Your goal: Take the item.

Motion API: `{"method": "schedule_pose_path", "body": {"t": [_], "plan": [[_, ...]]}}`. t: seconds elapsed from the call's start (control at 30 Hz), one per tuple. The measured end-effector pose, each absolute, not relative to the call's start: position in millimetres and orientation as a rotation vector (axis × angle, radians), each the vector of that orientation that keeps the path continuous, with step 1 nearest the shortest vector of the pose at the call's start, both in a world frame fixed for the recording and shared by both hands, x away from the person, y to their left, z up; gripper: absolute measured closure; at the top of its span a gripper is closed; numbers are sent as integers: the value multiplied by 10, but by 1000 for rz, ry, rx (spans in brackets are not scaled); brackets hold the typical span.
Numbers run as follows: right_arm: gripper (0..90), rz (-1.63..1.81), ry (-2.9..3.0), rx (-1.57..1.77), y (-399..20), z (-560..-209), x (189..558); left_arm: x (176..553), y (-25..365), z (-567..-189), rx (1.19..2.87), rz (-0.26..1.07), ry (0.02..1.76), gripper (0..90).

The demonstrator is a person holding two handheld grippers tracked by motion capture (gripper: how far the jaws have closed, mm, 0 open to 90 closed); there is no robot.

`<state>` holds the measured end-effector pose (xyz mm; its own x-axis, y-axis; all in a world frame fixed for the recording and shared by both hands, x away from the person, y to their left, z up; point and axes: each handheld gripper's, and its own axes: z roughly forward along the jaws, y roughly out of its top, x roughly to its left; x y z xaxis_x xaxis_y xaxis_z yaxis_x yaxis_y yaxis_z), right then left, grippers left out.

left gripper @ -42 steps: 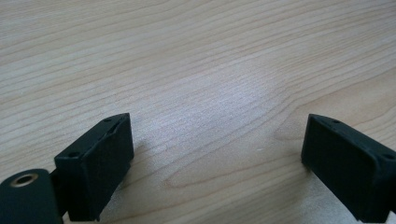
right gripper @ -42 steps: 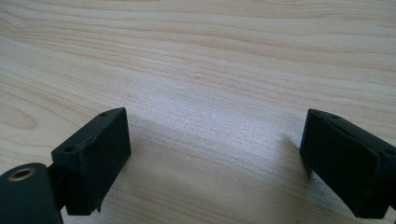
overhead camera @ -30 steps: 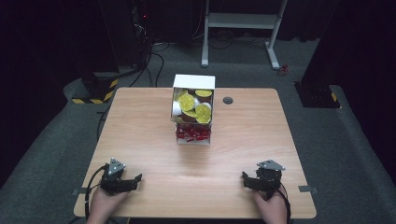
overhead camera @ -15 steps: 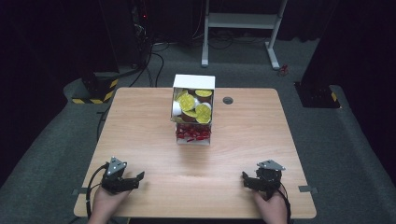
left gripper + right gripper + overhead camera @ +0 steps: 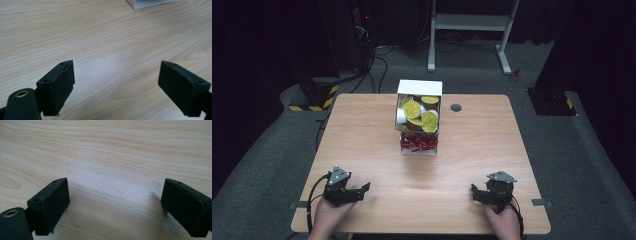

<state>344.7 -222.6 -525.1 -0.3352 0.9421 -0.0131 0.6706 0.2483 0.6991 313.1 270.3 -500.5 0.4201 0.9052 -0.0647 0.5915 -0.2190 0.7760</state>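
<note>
The left gripper (image 5: pixel 354 192) rests on the wooden table (image 5: pixel 362 130) close to the near edge, its jaws wide apart with only bare wood between them. The right gripper (image 5: pixel 482 194) lies also near this edge, at the other side, and its jaws stand apart too, holding nothing. Between the two grippers there is a broad free strip of table. Well ahead of both, about the middle of the table, stands a white box (image 5: pixel 419 117), open toward the grippers, with yellow-lidded cups (image 5: pixel 422 115) above and red packets (image 5: pixel 418 142) below. In the left gripper view a corner of the box (image 5: pixel 152 3) appears far ahead, slightly right of the jaws. A small dark hole (image 5: pixel 456 107) is beyond the box, near the far edge.
</note>
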Motion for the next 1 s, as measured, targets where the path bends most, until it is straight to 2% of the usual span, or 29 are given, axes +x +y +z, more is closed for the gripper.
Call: {"method": "schedule_pose_path", "body": {"t": [0.3,0.57,1.0], "plan": [[82,847,2098,1468,-2231,-5251,3447,3222,2620,-4905,1861,541,1273,145],[82,846,2098,1468,-2230,-5251,3447,3281,2567,-4771,1864,569,1229,149],[82,846,2099,1468,-2231,-5251,3446,3339,2440,-4686,1863,544,1188,151]]}}
